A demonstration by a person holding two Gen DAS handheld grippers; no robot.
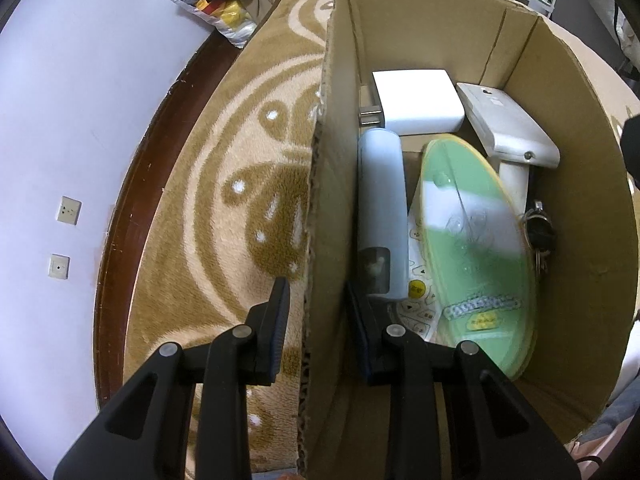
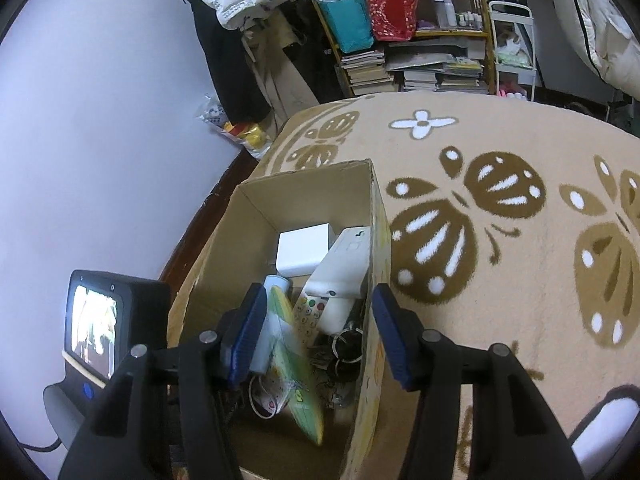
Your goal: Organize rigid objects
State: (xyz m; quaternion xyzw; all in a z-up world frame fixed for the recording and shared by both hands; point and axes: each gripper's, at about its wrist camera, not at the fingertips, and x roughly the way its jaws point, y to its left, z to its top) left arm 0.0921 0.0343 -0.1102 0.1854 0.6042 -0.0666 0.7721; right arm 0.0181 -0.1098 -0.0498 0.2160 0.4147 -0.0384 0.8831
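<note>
A cardboard box (image 1: 576,184) stands on a patterned blanket. It holds a white adapter block (image 1: 418,100), a white handheld device (image 1: 508,124), a pale blue tube (image 1: 380,208), a green oval disc (image 1: 476,240), a white remote (image 1: 418,296) and keys (image 1: 538,232). My left gripper (image 1: 316,320) is open and straddles the box's left wall (image 1: 324,200), one finger inside. My right gripper (image 2: 320,336) is open above the box (image 2: 296,188), empty. The green disc (image 2: 294,360) looks blurred just below its left finger (image 2: 246,340).
The beige and brown blanket (image 2: 500,160) spreads to the right. A lilac wall (image 1: 80,120) and dark wooden edge (image 1: 128,208) lie left. A shelf with books and bags (image 2: 400,40) stands at the back. The other gripper's screen (image 2: 96,328) shows at left.
</note>
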